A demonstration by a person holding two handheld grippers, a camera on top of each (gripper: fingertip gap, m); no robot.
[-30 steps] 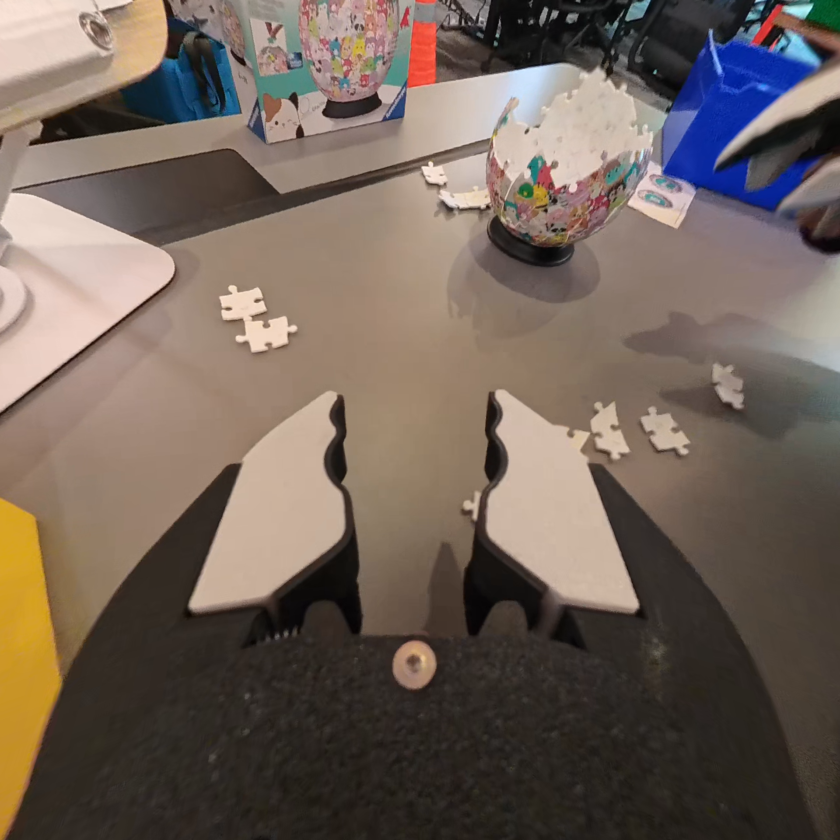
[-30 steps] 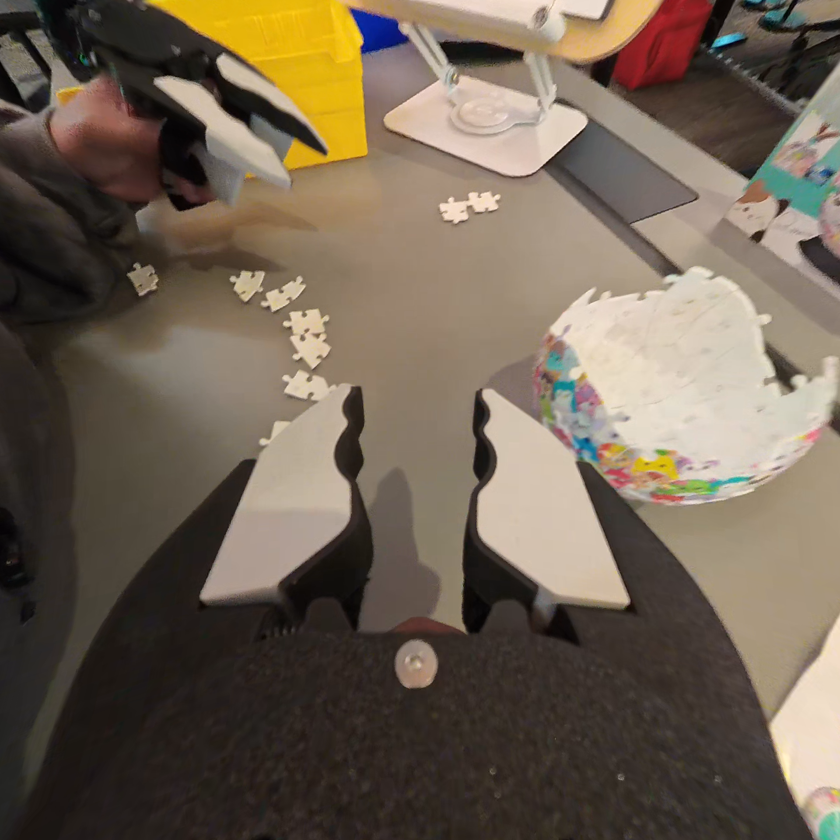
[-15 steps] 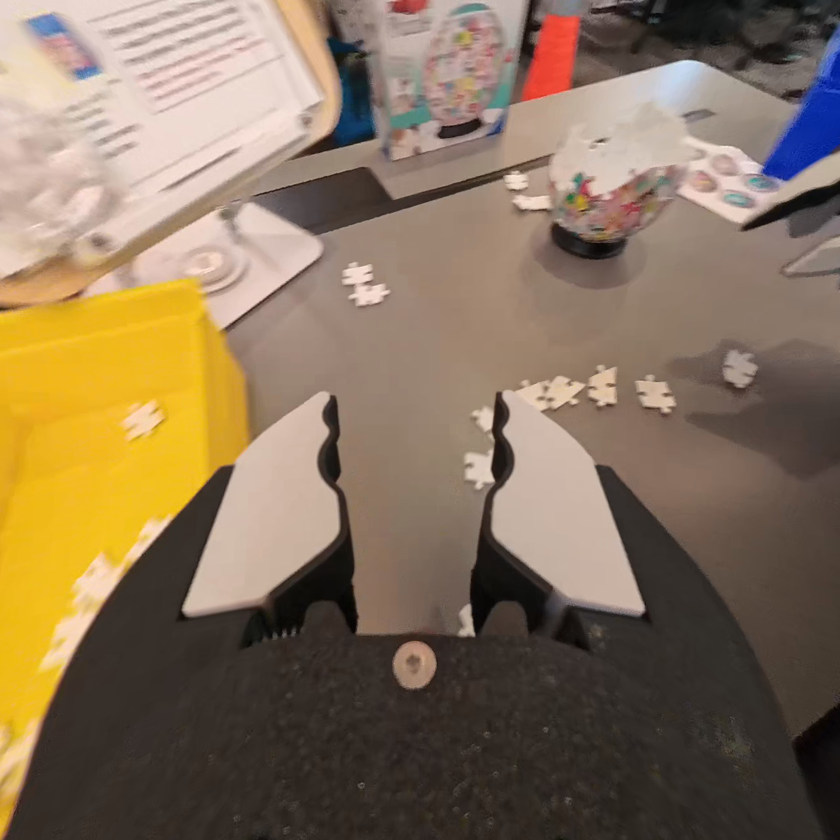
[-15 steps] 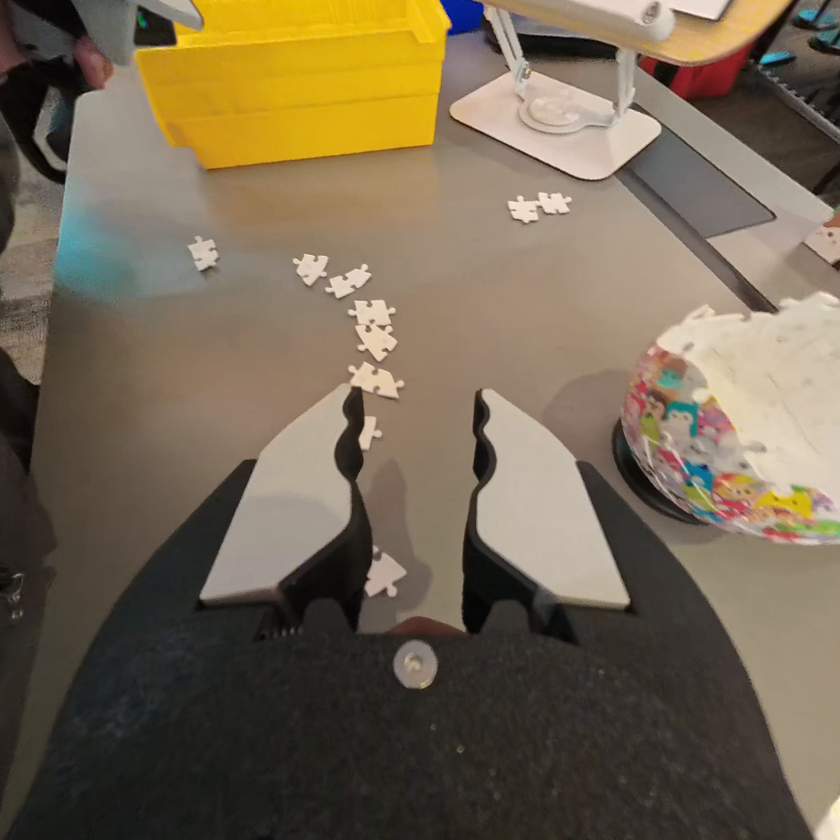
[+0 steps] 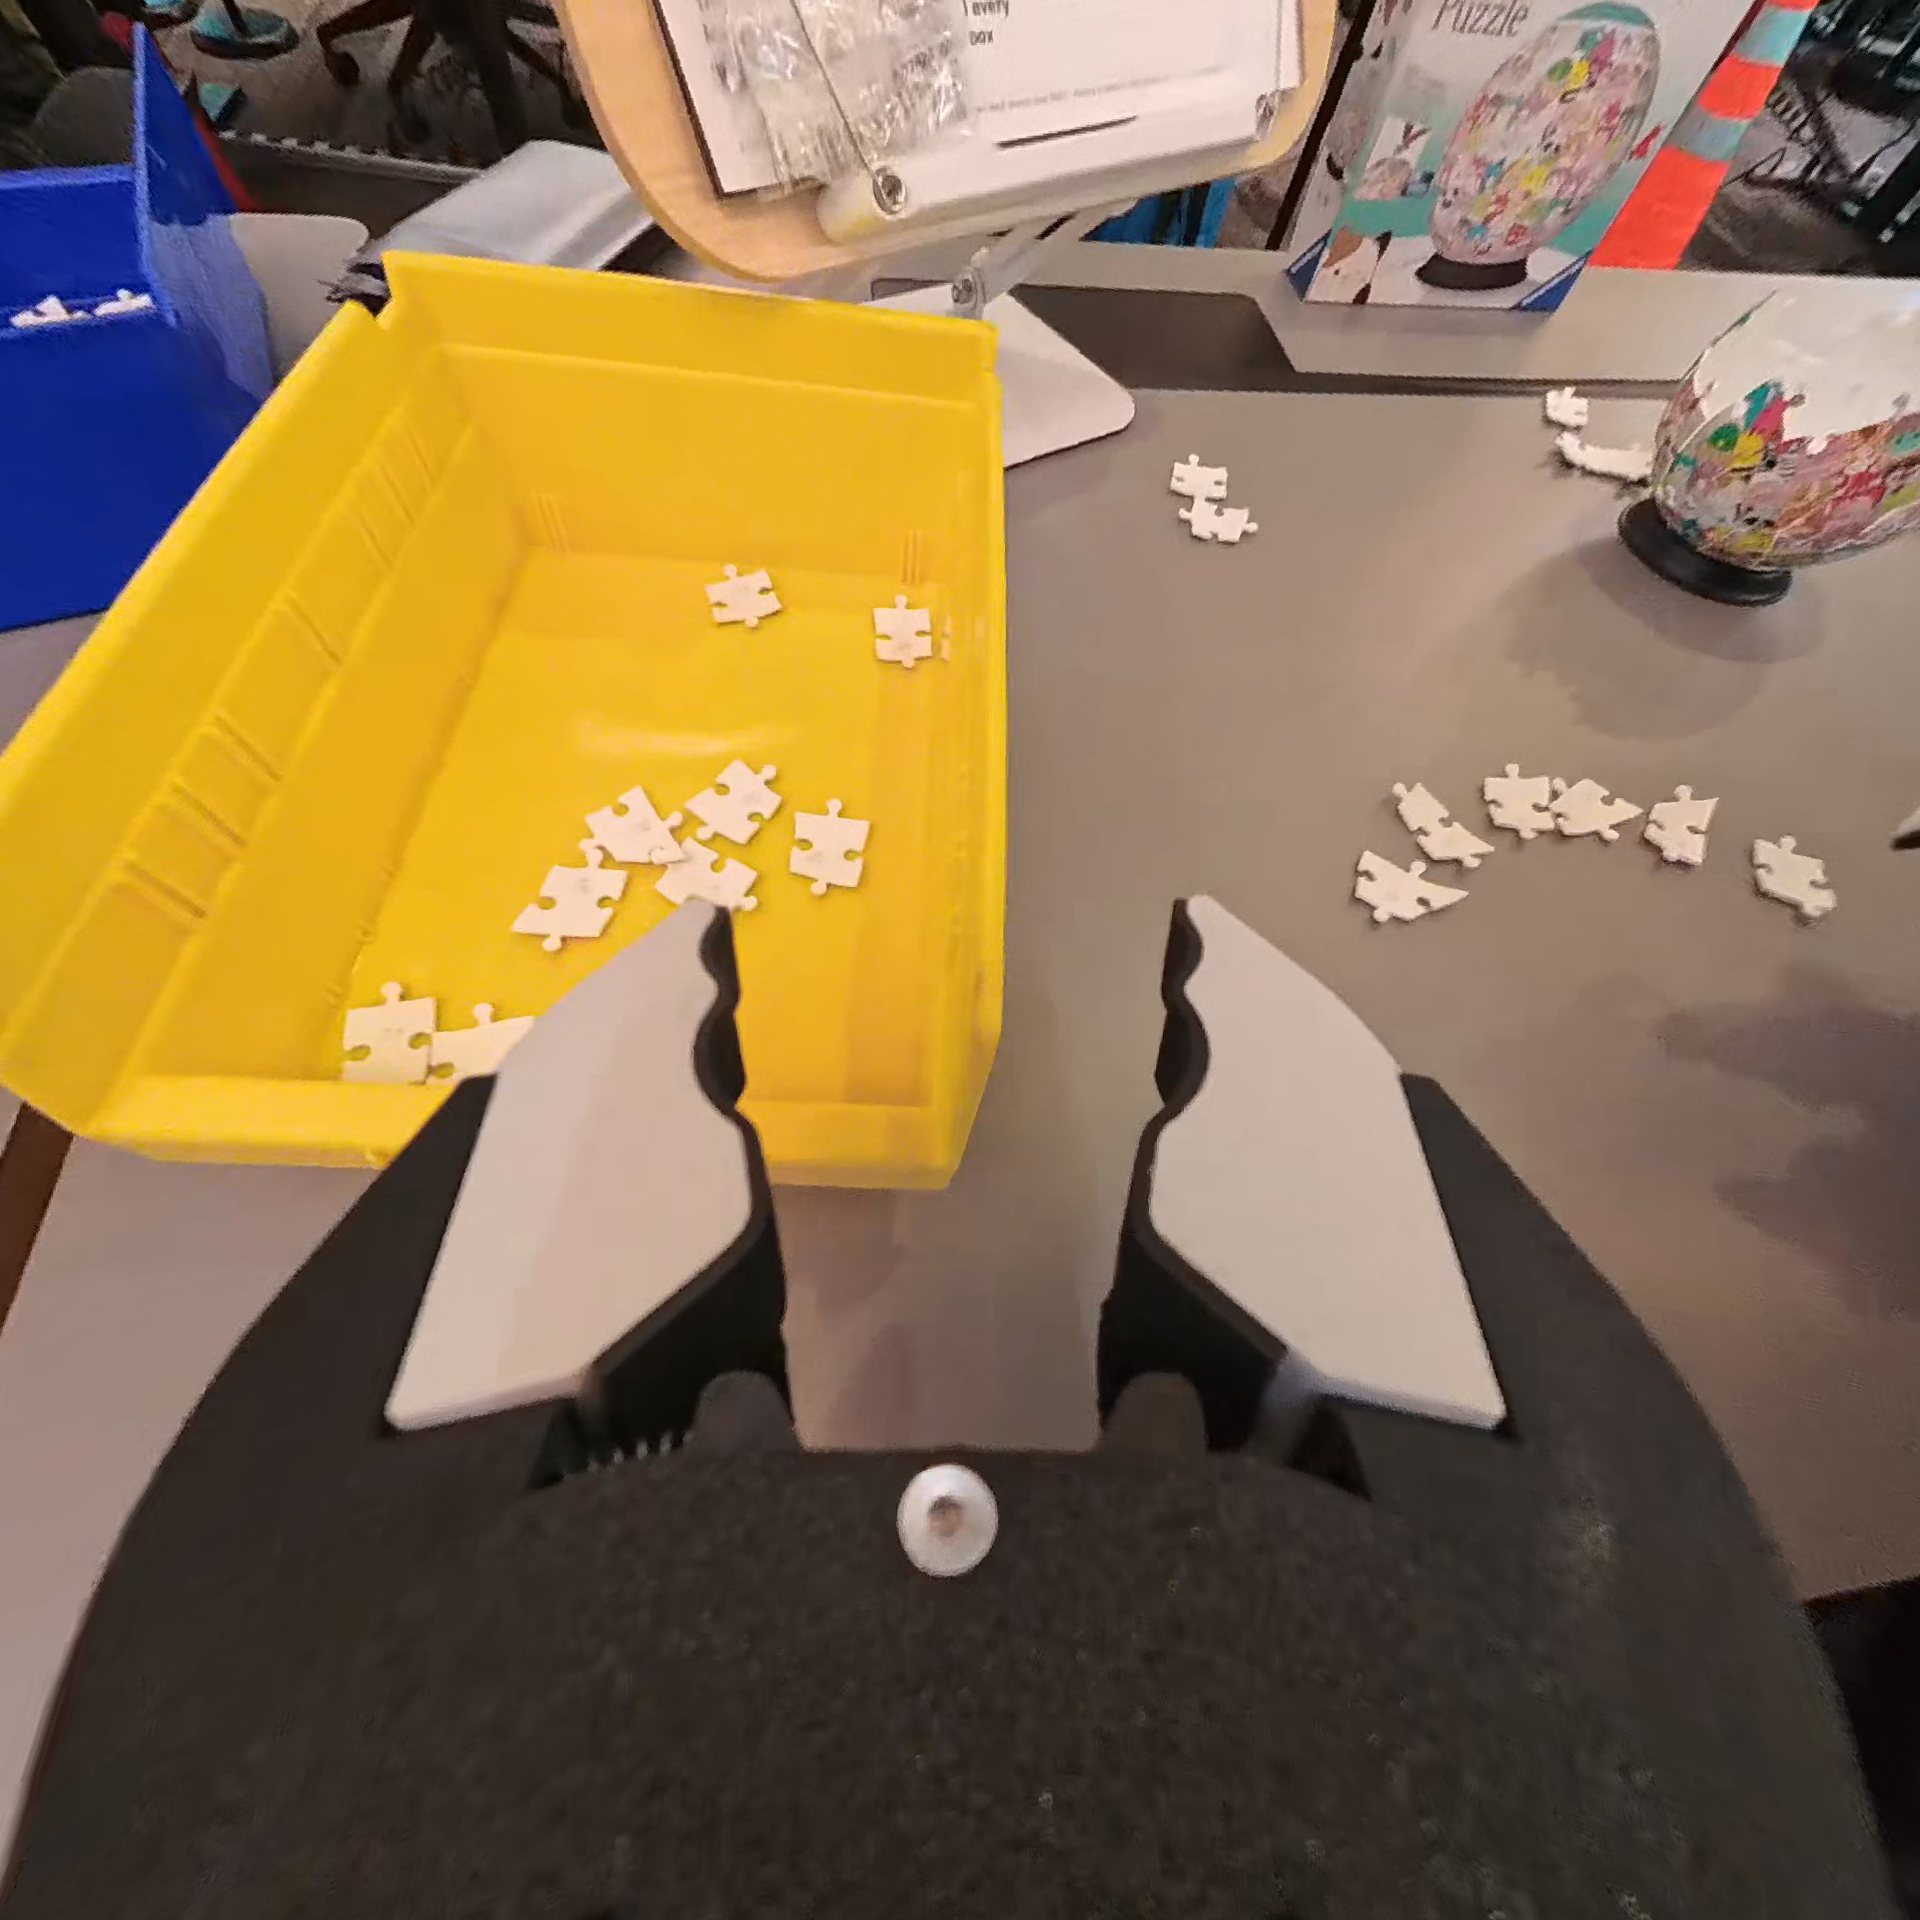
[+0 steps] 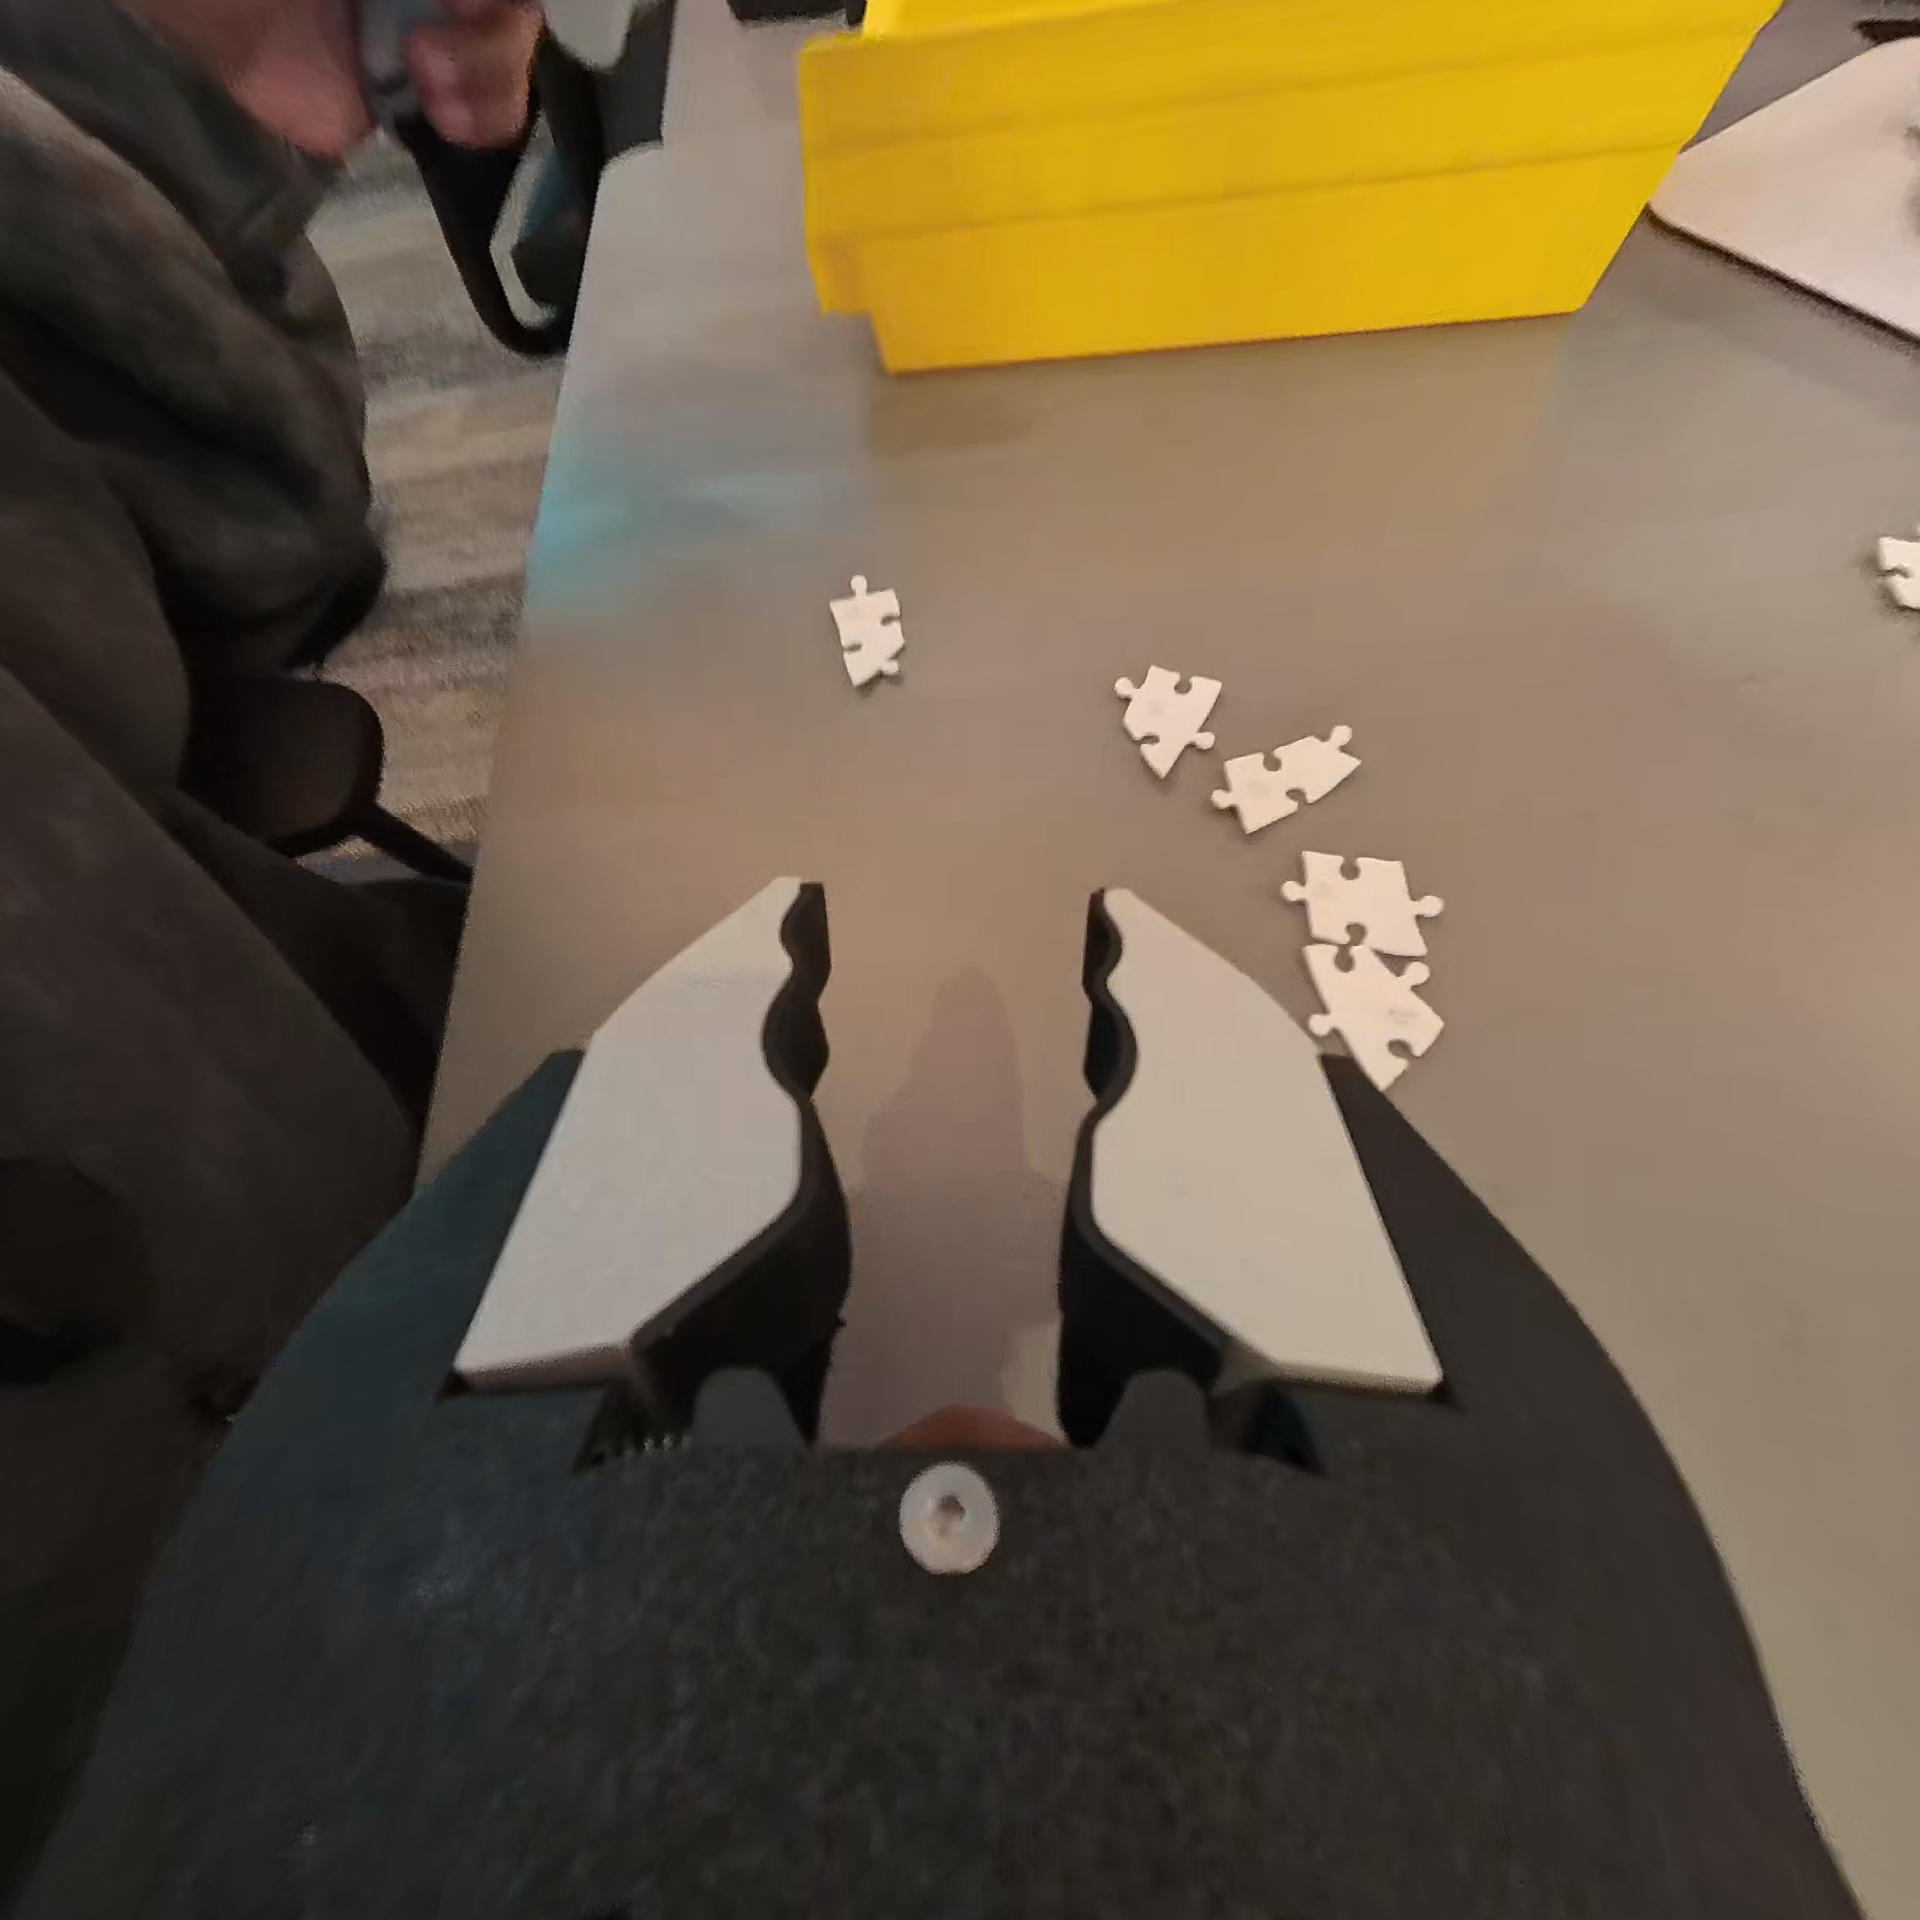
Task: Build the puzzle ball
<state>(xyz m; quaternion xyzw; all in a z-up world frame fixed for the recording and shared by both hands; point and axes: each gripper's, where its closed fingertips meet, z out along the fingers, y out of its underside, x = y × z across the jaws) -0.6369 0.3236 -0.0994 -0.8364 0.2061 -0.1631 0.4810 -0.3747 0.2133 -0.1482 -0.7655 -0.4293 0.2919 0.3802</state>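
Note:
My left gripper (image 5: 951, 920) is open and empty above the near right corner of a yellow bin (image 5: 977, 748). Several white puzzle pieces (image 5: 826, 850) lie face down in the bin. The half-built puzzle ball (image 5: 1787, 468) sits on its black stand at the far right. Several loose pieces (image 5: 1512, 800) lie on the grey table between. My right gripper (image 6: 956, 899) is open and empty, low over the grey table (image 6: 1039, 499). Loose white pieces (image 6: 1361, 899) lie just right of its right finger, and one piece (image 6: 868, 631) lies ahead.
A puzzle box (image 5: 1475, 156) and a document stand (image 5: 935, 135) are behind the bin. A blue bin (image 5: 94, 343) is at far left. In the right wrist view the yellow bin (image 6: 1226, 208) stands ahead, the table's left edge (image 6: 520, 665) and a person's dark clothing (image 6: 156, 727) lie left. The half-built puzzle ball (image 5: 1787, 468) is closer to my right gripper, around 25 cm from its tips; the left tips are 45 cm off.
My left gripper swung left from the ball to the yellow bin and its jaws opened wider. My right gripper swung left, away from the ball, toward the loose pieces and table edge.

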